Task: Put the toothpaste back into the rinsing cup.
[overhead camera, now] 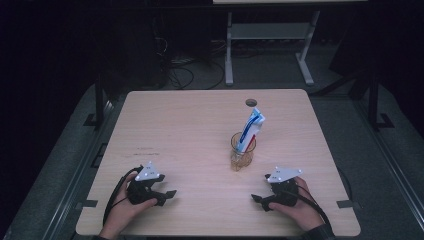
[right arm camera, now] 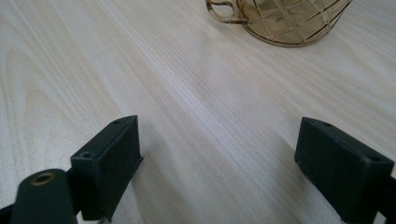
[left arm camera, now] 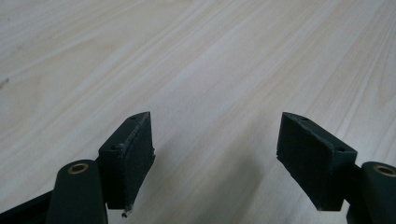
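1. We are resting both grippers low at the near edge of the table [overhead camera: 150,120]: left gripper [overhead camera: 167,194] spread wide, nothing between its jaws; right gripper [overhead camera: 258,199] likewise released and empty.
2. The cup [overhead camera: 242,151] is standing right of centre, the tube [overhead camera: 250,130] leaning upright inside it, well clear of both tools.
3. We are judging this a pause with no grasp under way; next, the nearer right gripper needs to reach forward to the cup.
4. Counting: two grippers, one cup, one tube, one table.
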`<state>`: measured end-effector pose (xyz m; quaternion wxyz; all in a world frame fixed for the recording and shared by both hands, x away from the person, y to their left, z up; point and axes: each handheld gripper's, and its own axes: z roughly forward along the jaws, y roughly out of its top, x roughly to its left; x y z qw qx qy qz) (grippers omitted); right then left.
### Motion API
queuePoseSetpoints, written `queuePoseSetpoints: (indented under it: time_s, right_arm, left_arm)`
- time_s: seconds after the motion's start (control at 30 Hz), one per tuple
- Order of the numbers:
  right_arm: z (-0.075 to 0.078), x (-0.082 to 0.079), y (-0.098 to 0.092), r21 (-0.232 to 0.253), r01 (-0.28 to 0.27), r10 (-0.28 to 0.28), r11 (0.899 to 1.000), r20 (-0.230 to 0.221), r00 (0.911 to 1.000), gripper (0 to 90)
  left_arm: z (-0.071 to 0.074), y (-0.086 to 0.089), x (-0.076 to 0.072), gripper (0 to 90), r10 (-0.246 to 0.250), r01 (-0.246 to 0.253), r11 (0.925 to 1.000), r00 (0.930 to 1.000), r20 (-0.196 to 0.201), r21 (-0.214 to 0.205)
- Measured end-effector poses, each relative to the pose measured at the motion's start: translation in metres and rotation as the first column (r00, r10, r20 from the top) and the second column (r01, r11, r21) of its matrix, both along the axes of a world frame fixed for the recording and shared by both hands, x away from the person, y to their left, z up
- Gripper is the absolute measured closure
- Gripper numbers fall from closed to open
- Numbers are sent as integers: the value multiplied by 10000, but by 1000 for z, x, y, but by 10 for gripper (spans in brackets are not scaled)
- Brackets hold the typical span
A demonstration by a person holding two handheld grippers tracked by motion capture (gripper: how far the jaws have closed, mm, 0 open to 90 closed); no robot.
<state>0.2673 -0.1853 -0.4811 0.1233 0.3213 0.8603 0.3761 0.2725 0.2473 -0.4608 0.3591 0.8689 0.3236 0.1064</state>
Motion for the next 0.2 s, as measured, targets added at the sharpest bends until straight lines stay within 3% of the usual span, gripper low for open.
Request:
queuePoseSetpoints:
  time_s: [0.2]
  right_arm:
    - [0,0,0,-29,-27,27,10000,23,10000,135]
  left_arm:
    - [-7,5,-2,257,137,-141,9997,9998,171,207]
